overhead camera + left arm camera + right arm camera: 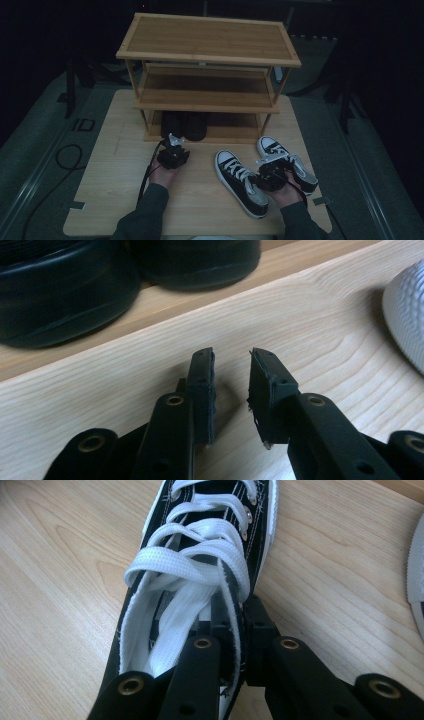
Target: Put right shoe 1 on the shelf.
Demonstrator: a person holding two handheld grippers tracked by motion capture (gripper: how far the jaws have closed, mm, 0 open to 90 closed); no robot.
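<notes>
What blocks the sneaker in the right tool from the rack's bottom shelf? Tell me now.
Nothing visible. The right tool clamps the sneaker by its side wall; bare table lies before the bottom shelf. Black shoes fill its left part; the second sneaker lies off to the right.

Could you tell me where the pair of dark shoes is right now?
In the high view, the pair of dark shoes sits left on the wooden rack's bottom shelf, just beyond the left gripper.
</notes>
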